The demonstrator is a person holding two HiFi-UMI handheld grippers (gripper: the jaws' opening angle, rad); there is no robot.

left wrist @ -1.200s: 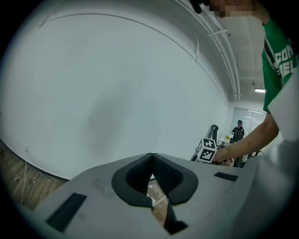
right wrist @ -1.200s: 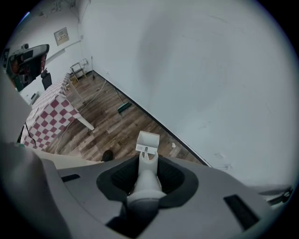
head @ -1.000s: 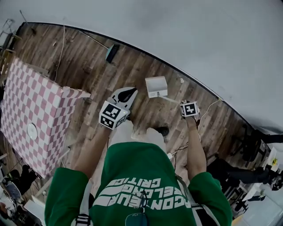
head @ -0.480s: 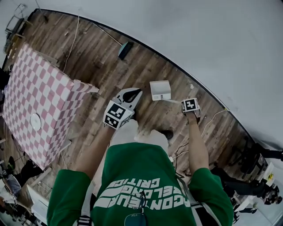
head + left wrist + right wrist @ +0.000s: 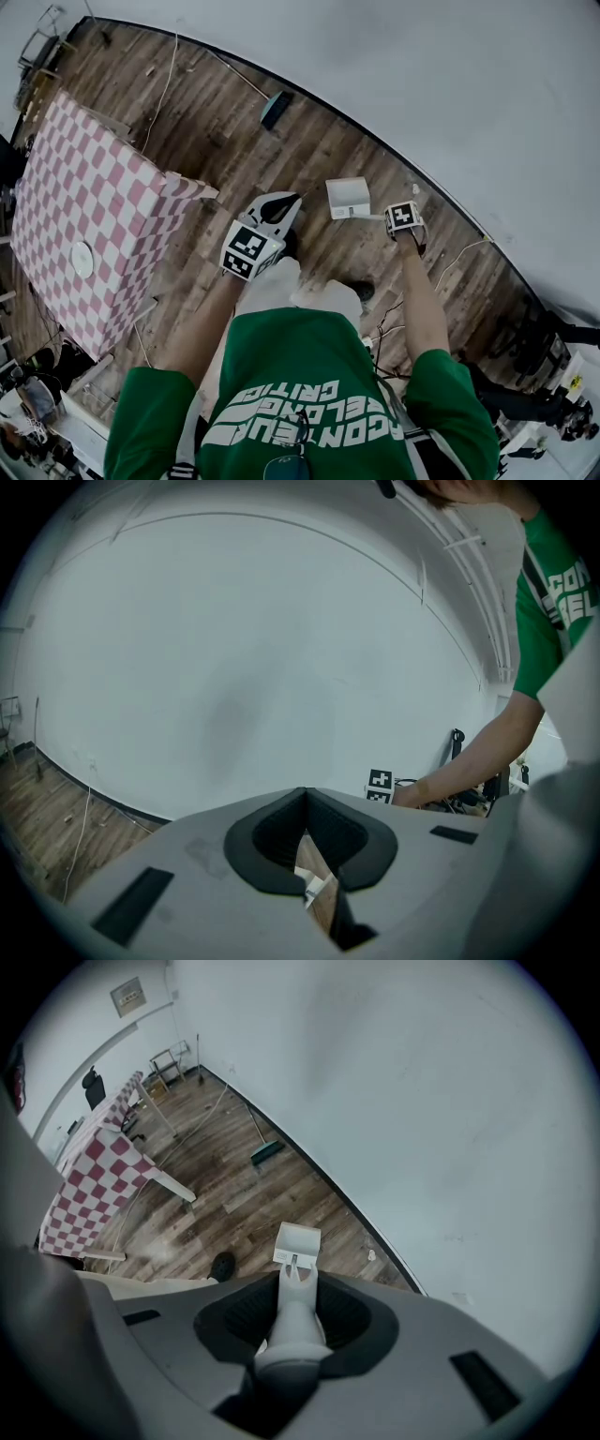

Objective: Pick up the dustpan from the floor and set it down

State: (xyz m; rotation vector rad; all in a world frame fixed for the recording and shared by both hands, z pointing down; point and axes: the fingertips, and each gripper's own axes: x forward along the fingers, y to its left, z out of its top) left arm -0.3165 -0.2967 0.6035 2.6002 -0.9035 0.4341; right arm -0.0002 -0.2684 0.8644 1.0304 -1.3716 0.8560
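The dustpan (image 5: 347, 197) is white and box-shaped, with a long pale handle (image 5: 373, 217). It lies low over the wooden floor near the wall; whether it touches the boards I cannot tell. My right gripper (image 5: 405, 227) points straight down and is shut on that handle. In the right gripper view the handle (image 5: 292, 1321) runs out between the jaws (image 5: 298, 1283) to the dustpan (image 5: 297, 1242) below. My left gripper (image 5: 279, 204) hangs to the left of the dustpan, apart from it. In the left gripper view its tips (image 5: 305, 794) meet with nothing held.
A table under a pink-and-white checked cloth (image 5: 84, 206) stands at the left, with a white disc (image 5: 82, 260) on it. A dark brush head (image 5: 275, 110) lies by the wall's black skirting. Cables (image 5: 169, 70) trail over the floor. My shoe (image 5: 357, 291) is below the dustpan.
Both grippers have shifted a little towards the wall, and the dustpan has gone along with the right one. The grip on the handle looks the same.
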